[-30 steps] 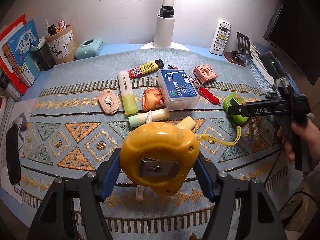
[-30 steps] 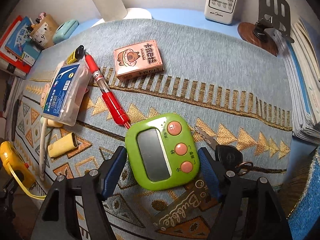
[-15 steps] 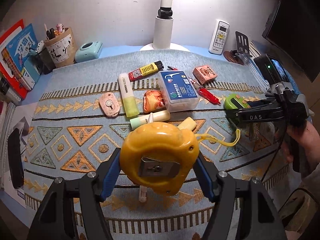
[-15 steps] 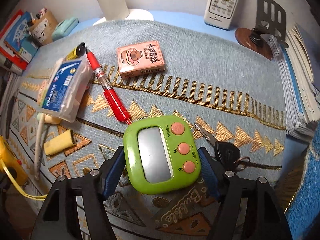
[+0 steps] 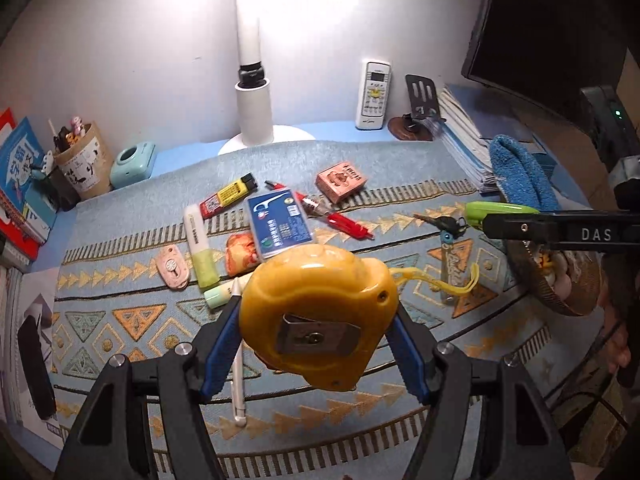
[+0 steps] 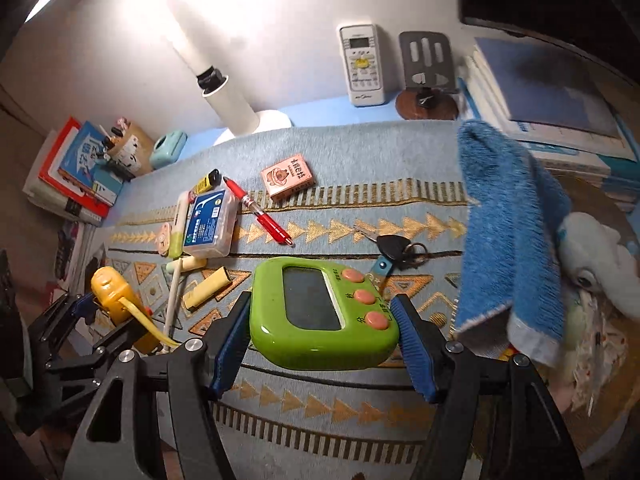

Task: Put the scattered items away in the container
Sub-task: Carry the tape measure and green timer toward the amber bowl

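Desk [image 6: 360, 152] under a patterned blue cloth carries the loose items; a woven basket [image 5: 532, 288] sits at its right edge. Left tongs [image 5: 316, 344] grip a yellow tape measure [image 5: 316, 312] above the cloth. Right tongs [image 6: 324, 340] clamp a green timer [image 6: 320, 312], lifted near the basket.

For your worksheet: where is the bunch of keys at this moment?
In the right wrist view the keys lie on the patterned cloth, just beyond the green timer, between the red pen and the blue towel.
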Action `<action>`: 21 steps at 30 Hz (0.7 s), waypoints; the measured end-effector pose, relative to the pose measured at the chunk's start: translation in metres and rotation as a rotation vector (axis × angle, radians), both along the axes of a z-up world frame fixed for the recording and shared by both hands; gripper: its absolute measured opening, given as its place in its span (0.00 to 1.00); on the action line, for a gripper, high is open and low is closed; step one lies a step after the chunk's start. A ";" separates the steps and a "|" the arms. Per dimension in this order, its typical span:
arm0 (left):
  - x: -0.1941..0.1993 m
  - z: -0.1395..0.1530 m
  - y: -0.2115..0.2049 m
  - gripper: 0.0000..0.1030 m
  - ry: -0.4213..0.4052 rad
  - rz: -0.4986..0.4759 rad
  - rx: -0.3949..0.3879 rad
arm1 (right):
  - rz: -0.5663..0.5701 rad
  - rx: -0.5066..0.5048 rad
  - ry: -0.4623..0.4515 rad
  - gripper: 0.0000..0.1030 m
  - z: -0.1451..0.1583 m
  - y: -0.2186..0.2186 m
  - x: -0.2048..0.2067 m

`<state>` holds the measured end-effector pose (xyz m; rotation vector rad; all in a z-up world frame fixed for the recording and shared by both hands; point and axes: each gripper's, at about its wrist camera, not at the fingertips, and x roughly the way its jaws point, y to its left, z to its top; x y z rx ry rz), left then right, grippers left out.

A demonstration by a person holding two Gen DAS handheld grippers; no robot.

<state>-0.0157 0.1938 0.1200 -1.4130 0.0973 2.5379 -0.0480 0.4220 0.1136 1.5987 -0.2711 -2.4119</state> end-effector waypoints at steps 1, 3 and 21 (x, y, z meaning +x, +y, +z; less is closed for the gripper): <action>-0.001 0.003 0.007 0.64 0.007 -0.022 -0.001 | -0.018 -0.009 0.011 0.66 0.005 0.009 0.005; -0.001 0.008 0.022 0.64 0.023 -0.063 -0.006 | -0.055 -0.018 0.024 0.66 0.013 0.026 0.016; -0.008 0.057 0.188 0.64 0.163 -0.413 0.046 | -0.405 0.028 0.113 0.66 0.053 0.183 0.076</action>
